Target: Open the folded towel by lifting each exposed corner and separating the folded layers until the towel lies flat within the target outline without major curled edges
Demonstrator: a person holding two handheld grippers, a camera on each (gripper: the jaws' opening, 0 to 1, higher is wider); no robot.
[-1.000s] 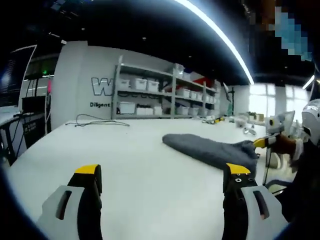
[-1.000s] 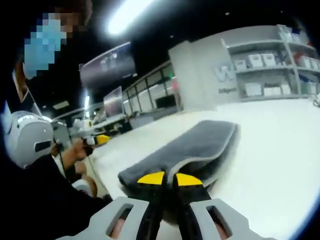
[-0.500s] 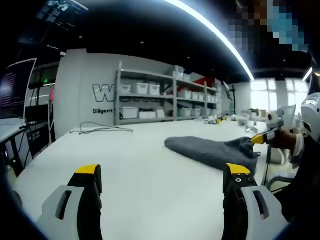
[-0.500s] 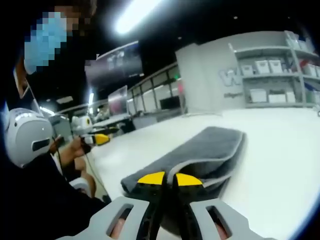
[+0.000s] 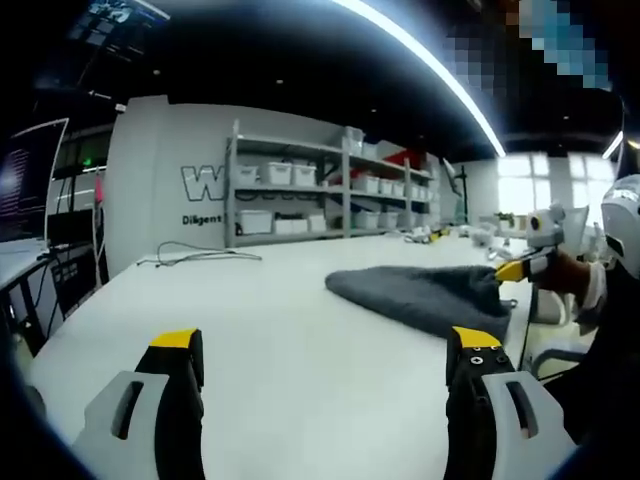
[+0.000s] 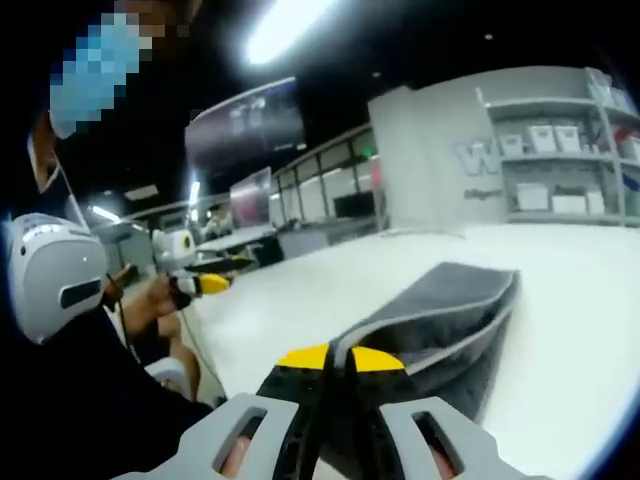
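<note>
Left gripper view: the left hand-held gripper [image 5: 325, 350] has its jaws wide apart, holding nothing, above the bare white bench [image 5: 250, 320]. Behind the bench a cable [image 5: 195, 256] lies near the far edge, and a shelving rack [image 5: 320, 195] with white bins stands against the wall. Right of centre, the grey towel [image 5: 420, 295] lies on the bench, its right end raised. At that end the right hand-held gripper [image 5: 508, 268] grips the towel's edge.

Right gripper view: a person's hand [image 6: 150, 300] sits at left, beyond the bench edge. At centre, the right hand-held gripper [image 6: 330, 357] has its yellow-tipped jaws together, clamped on a towel [image 6: 440, 310] corner. The upper layer is lifted clear of the lower one, with a gap open between them. The towel's far end rests on the bench [image 6: 570, 290].
</note>
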